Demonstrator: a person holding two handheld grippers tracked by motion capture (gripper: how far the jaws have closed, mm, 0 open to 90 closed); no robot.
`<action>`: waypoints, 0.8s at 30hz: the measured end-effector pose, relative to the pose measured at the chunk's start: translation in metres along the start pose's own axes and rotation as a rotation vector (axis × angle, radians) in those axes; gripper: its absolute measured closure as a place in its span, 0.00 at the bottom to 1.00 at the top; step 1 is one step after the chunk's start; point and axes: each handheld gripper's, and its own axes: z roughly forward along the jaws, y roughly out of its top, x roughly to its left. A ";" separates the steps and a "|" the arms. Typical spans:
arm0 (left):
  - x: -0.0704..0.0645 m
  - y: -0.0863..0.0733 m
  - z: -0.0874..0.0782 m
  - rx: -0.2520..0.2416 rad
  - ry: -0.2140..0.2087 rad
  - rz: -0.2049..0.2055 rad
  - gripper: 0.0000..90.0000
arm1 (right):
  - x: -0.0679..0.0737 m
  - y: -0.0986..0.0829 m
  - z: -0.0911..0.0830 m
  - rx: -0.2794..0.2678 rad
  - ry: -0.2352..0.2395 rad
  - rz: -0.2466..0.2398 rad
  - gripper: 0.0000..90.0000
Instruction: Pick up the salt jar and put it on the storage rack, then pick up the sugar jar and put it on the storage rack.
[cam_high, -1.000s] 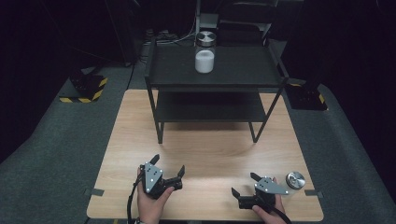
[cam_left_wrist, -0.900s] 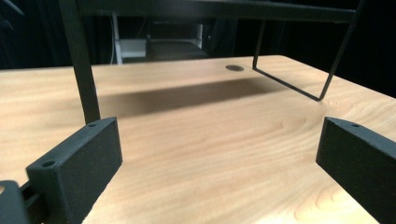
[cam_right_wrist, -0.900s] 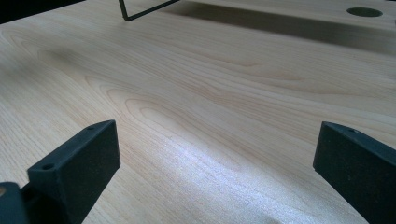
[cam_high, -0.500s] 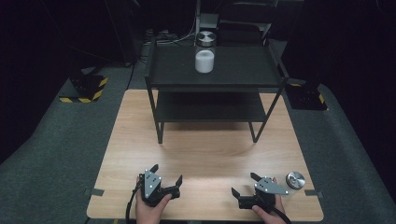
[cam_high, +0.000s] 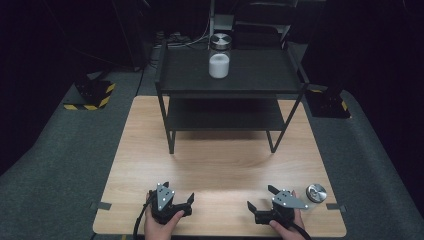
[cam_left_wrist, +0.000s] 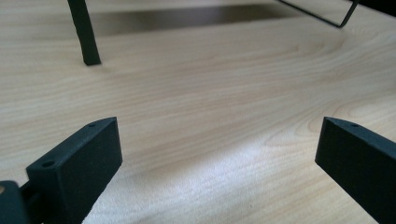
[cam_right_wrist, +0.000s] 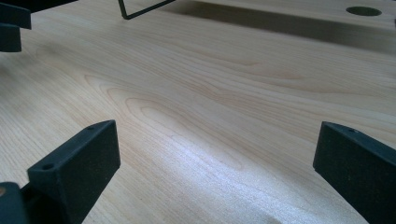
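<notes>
A glass jar (cam_high: 219, 64) holding white powder, capped with a metal lid, stands on the top of the black two-tier shelf (cam_high: 285, 75). A round silver lid (cam_high: 316, 192) lies on the wooden table (cam_high: 220, 160) near its right front corner. My left gripper (cam_high: 178, 193) rests low at the front left of the table, open with nothing between its fingers (cam_left_wrist: 79, 163). My right gripper (cam_high: 260, 197) sits at the front right, just left of the silver lid, also open with bare wood between its fingers (cam_right_wrist: 79, 161).
The shelf's legs (cam_left_wrist: 84, 32) stand on the far half of the table, and a thin base bar (cam_right_wrist: 140, 9) runs along the wood. Grey carpet (cam_high: 65, 150) surrounds the table. Yellow-black striped feet (cam_high: 90, 100) sit at the far left and right.
My left gripper has drawn back toward the near table edge and lowered. The right gripper has stayed in place.
</notes>
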 end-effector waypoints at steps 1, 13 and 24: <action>0.000 0.002 0.001 0.012 -0.003 0.003 0.01 | 0.000 0.000 0.000 0.001 -0.001 -0.001 0.00; -0.004 0.003 0.001 0.025 -0.005 0.034 0.01 | 0.002 0.002 0.002 0.010 0.002 -0.004 0.00; 0.000 0.003 0.001 0.024 -0.027 0.030 0.01 | 0.002 0.000 0.001 -0.007 0.007 0.003 0.00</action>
